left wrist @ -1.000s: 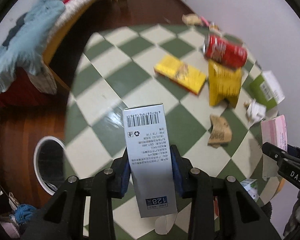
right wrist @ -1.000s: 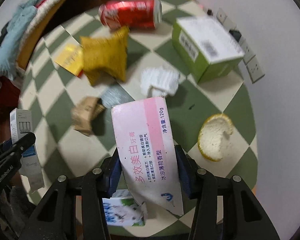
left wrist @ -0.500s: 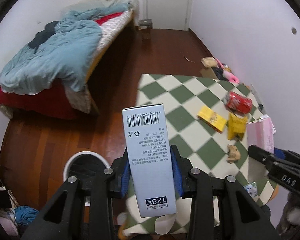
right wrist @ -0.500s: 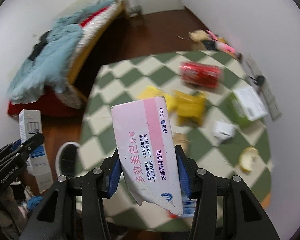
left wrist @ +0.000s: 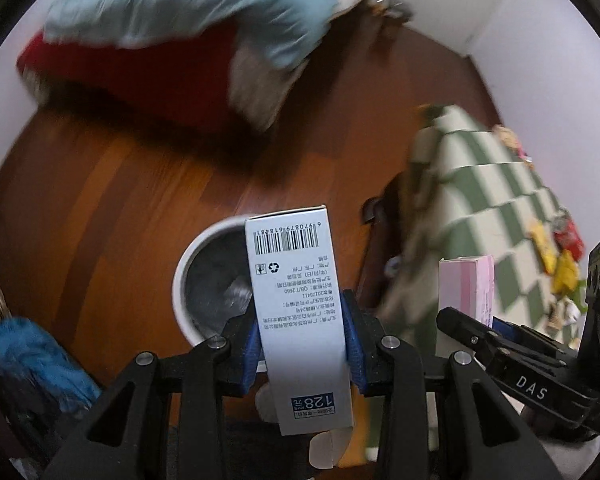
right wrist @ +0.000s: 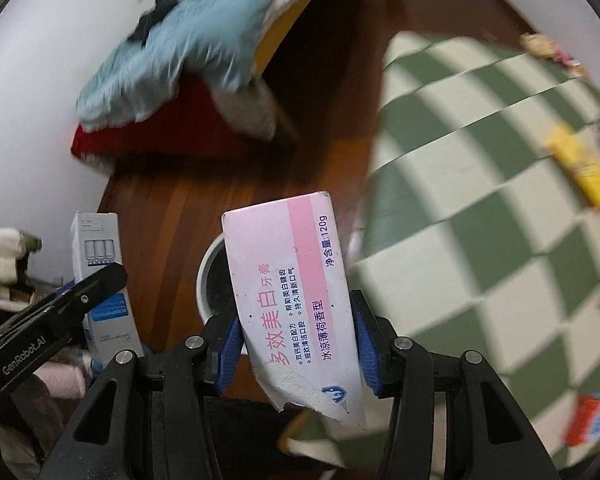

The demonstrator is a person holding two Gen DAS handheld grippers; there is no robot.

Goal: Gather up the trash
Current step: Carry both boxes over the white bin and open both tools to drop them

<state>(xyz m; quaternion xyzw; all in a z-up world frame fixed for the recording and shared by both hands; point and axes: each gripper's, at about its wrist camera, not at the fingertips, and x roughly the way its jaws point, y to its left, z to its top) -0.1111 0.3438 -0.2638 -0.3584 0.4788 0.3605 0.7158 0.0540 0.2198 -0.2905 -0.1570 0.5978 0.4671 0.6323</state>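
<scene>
Left gripper point(left wrist: 305, 348): blue pads pinch a grey-white box point(left wrist: 296, 300) by its long sides, barcode end up, "128" label at the lower end.
Right gripper point(right wrist: 296, 344): pads clamp a pink-and-white toothpaste box point(right wrist: 296, 300), lower corner torn.
Bin: white-rimmed round trash bin point(left wrist: 188, 276) stands on the brown wooden floor point(left wrist: 100, 208), showing just behind the grey-white box; in the right wrist view its rim point(right wrist: 204, 276) peeks out left of the pink box.
Remaining trash: yellow packets point(left wrist: 566, 268) and a red can point(left wrist: 572, 236) lie on the green-and-cream checked cloth point(left wrist: 480, 184), well apart from the bin.
Background: blue blanket point(left wrist: 188, 4), blurred.
</scene>
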